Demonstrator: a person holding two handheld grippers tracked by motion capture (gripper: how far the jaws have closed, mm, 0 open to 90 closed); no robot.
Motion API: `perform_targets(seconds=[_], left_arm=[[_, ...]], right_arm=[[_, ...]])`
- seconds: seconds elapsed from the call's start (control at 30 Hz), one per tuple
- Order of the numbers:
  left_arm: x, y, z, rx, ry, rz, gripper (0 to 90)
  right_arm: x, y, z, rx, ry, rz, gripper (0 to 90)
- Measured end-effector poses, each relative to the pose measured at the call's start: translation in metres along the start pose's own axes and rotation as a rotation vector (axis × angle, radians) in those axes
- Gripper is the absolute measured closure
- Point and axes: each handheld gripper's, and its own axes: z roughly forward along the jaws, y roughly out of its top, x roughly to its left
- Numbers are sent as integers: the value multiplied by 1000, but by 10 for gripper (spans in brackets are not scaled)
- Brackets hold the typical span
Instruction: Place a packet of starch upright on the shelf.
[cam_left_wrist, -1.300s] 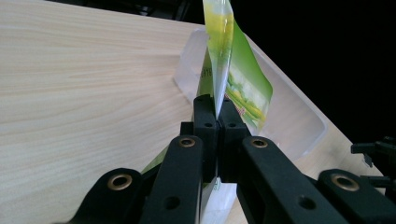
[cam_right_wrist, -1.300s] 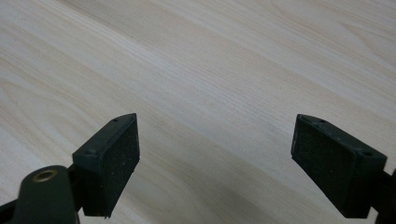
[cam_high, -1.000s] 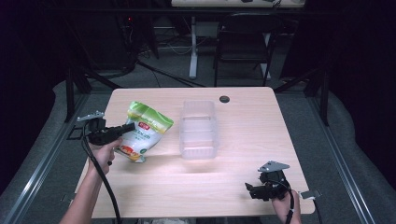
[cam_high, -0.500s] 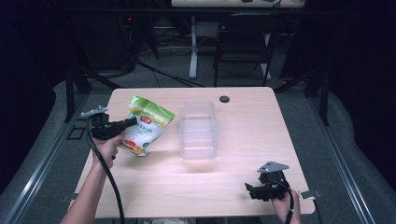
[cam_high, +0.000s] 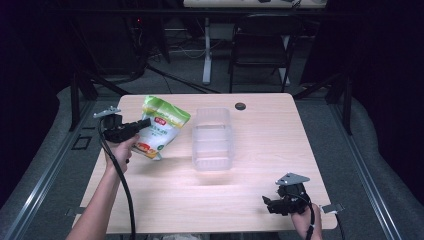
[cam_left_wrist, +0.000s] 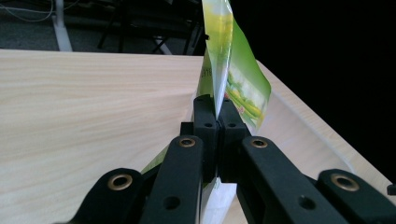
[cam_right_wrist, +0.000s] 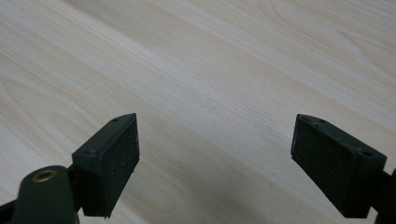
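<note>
A green and white snack bag (cam_high: 161, 127) hangs tilted above the left part of the wooden table (cam_high: 260, 150). My left gripper (cam_high: 145, 124) is shut on the bag's edge. In the left gripper view the bag (cam_left_wrist: 233, 79) stands thin between the closed pads, and my left gripper (cam_left_wrist: 217, 112) pinches it. A clear plastic container (cam_high: 212, 138) sits open-topped at the table's middle, just right of the bag. My right gripper (cam_high: 267, 204) rests low near the front right corner. In the right gripper view my right gripper (cam_right_wrist: 215, 158) stands wide open over bare wood.
A small black round cap (cam_high: 240, 106) sits in the table's far edge area. A chair (cam_high: 260, 50) and a desk leg (cam_high: 206, 50) stand behind the table. Metal frame rails (cam_high: 45, 165) run along both sides.
My left gripper has carried the bag a little up and toward the container. The right gripper has stayed where it was.
</note>
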Motion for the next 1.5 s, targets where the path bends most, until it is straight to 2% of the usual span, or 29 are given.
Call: perform_targets(seconds=[0.13, 0.3, 0.5, 0.87, 1.0, 1.13, 1.27, 1.37, 1.5], left_arm=[[-4, 9, 7, -4, 4, 15, 891], [-6, 19, 16, -15, -9, 3, 891], [-10, 33, 24, -13, 4, 7, 890], [-11, 51, 38, -28, 13, 10, 890], [-9, 57, 44, -46, 3, -7, 890], [-13, 67, 53, -44, 11, 11, 890], [-15, 74, 57, -69, 7, 7, 890], [-18, 78, 61, -69, 7, 20, 890], [-23, 84, 66, -72, 1, 18, 890]], right_arm=[[-1, 0, 0, 2, 7, 3, 149], [0, 0, -2, 2, 12, -11, 148], [-1, 0, -2, 3, 13, -9, 149], [-1, 0, -1, 1, 15, -5, 148], [-1, 0, -1, 3, 18, -4, 148], [-4, -1, 0, -2, 18, 14, 148], [-4, -1, -1, -4, 22, 14, 148], [-5, -1, 0, -3, 23, 17, 149], [-5, -1, 0, -4, 27, 24, 149]])
